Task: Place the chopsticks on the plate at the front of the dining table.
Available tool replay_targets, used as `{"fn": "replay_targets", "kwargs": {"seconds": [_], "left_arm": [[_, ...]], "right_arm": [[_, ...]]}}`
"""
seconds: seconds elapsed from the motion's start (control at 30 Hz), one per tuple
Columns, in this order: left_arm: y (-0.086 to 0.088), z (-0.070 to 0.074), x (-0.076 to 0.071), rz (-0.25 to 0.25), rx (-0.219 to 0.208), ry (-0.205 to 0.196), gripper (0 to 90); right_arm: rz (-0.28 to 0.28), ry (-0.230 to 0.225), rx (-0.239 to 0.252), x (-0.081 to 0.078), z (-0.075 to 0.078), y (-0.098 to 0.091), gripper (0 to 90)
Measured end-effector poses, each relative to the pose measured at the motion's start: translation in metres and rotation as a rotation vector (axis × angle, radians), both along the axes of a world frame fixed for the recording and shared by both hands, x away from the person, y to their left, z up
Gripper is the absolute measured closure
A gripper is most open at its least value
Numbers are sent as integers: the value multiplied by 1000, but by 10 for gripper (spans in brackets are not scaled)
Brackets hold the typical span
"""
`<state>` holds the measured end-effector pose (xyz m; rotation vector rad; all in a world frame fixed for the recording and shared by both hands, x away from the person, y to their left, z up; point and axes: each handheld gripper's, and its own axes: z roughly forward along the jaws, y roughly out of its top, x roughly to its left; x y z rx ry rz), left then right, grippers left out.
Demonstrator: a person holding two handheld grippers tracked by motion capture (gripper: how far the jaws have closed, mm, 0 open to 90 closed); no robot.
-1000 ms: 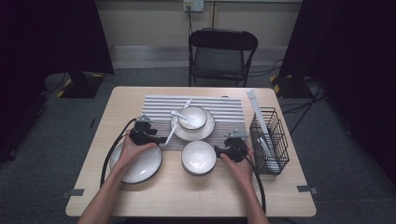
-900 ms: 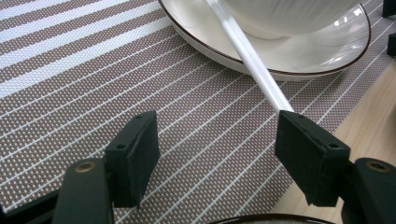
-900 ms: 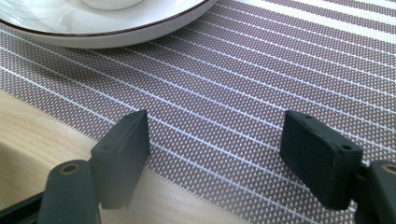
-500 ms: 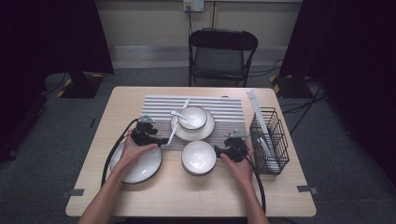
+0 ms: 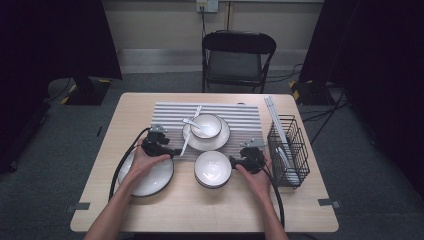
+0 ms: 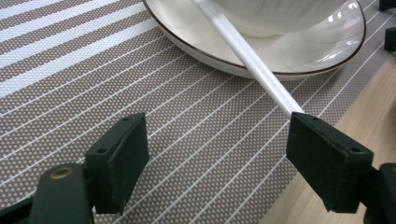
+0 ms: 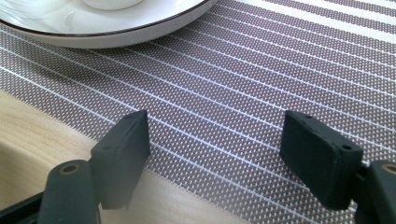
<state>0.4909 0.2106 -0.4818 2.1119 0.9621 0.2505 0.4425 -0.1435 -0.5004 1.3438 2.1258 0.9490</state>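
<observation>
One chopstick (image 6: 254, 63) lies released on the plate (image 6: 303, 60); left hand-held gripper (image 6: 217, 154) has just been opening, nothing betw. jaws. Right hand-held gripper (image 7: 217, 154) open, empty. Table setting approx. half done.

Glossy ceramic saucer (image 6: 289, 56); matt woven placemat (image 6: 93, 70); smooth wood table (image 5: 200, 210).

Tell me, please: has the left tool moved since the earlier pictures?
No. The left tool is in the same place, between the big plate and the saucer. Its jaws have just been opening, with nothing pressed between them.
</observation>
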Motion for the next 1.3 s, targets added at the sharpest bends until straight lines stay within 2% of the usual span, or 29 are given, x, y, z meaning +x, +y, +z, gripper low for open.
{"fn": "replay_targets", "kwargs": {"seconds": [0.07, 0.13, 0.2, 0.23, 0.37, 0.43, 0.57, 0.73, 0.8, 1.03, 1.1, 1.3], "left_arm": [[-2, 0, -1, -2, 7, -5, 208], [-3, 0, -1, 0, -5, 1, 208], [-3, 0, 0, -10, 10, -8, 207], [-4, 0, -1, -3, -3, -7, 207], [-4, 1, -1, -14, 15, -7, 207], [-5, 1, -1, -6, 5, -5, 207], [-7, 2, -2, -19, 27, -16, 209], [-6, 2, -2, -14, 11, -13, 208], [-7, 2, -3, -23, 26, -6, 204], [-8, 2, -3, -31, 38, -19, 202], [-8, 1, -3, -26, 36, -5, 198], [-10, 1, -3, -40, 42, -12, 204]], "right_arm": [[-2, 0, 0, 0, 0, 0, 236], [-1, -1, 0, 0, 0, 0, 236], [-1, -1, 0, 0, 0, 0, 236], [-1, -1, 0, 0, 0, 0, 236], [-1, -1, 0, 0, 0, 0, 236], [0, 0, 0, 0, 0, 0, 236], [-3, 0, 0, 0, 0, 0, 236], [0, 0, 0, 0, 0, 0, 236], [0, 0, 0, 0, 0, 0, 236], [0, 0, 0, 0, 0, 0, 236], [0, 0, 0, 0, 0, 0, 236], [0, 0, 0, 0, 0, 0, 236]]}}
